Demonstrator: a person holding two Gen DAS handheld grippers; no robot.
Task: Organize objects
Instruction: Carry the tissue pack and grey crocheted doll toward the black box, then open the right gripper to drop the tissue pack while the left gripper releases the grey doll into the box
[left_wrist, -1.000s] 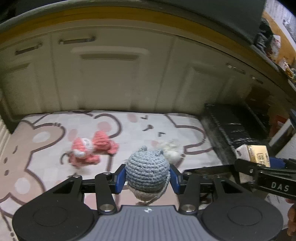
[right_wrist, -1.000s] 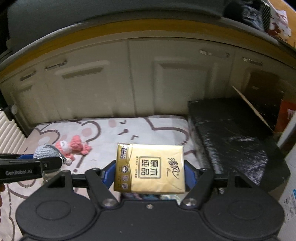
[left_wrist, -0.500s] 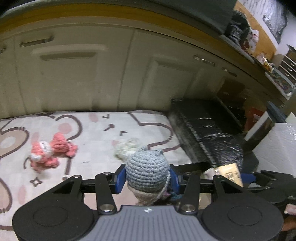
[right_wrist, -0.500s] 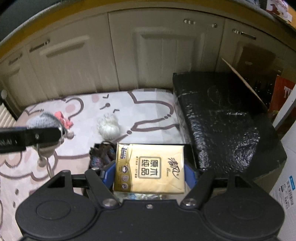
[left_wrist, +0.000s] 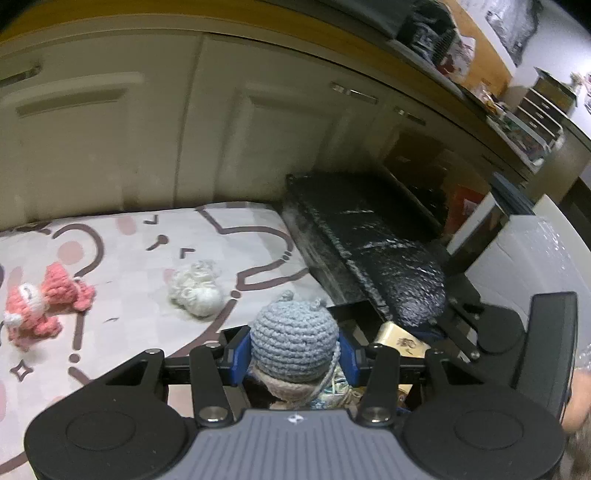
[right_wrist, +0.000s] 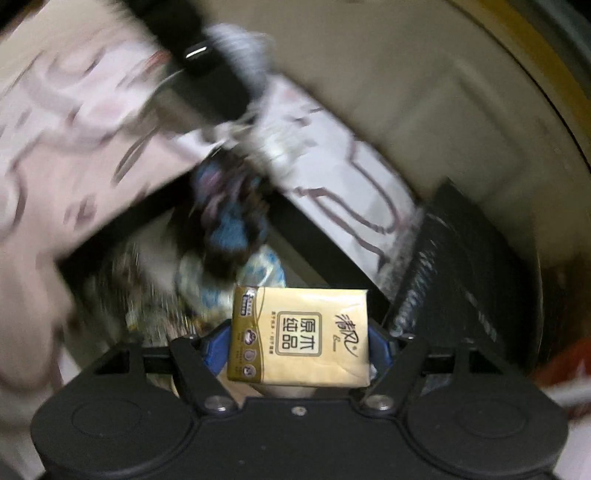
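Both grippers are seen to have been carried away from the middle of the mat since a second ago, and the right wrist view is now rolled over and blurred. The left gripper (left_wrist: 294, 353) is clamped narrowly on a grey crocheted toy (left_wrist: 293, 341), which is held between the blue pads above a dark open box (left_wrist: 351, 309) at the mat's right edge. The right gripper (right_wrist: 298, 341) is closed on a gold tissue packet (right_wrist: 300, 336), gripped across its width, and is held low over the same box, where a dark blue-and-black yarn bundle (right_wrist: 231, 225) and what may be patterned wrappers are made out through the blur. On the patterned mat (left_wrist: 129, 258) a pink crocheted toy (left_wrist: 44, 299) is left lying well to the left, and a white woolly toy (left_wrist: 195, 286) lies nearer the middle. Cream cabinet doors (left_wrist: 110, 129) are seen behind, with a black wrapped block (left_wrist: 369, 240) beside the mat.
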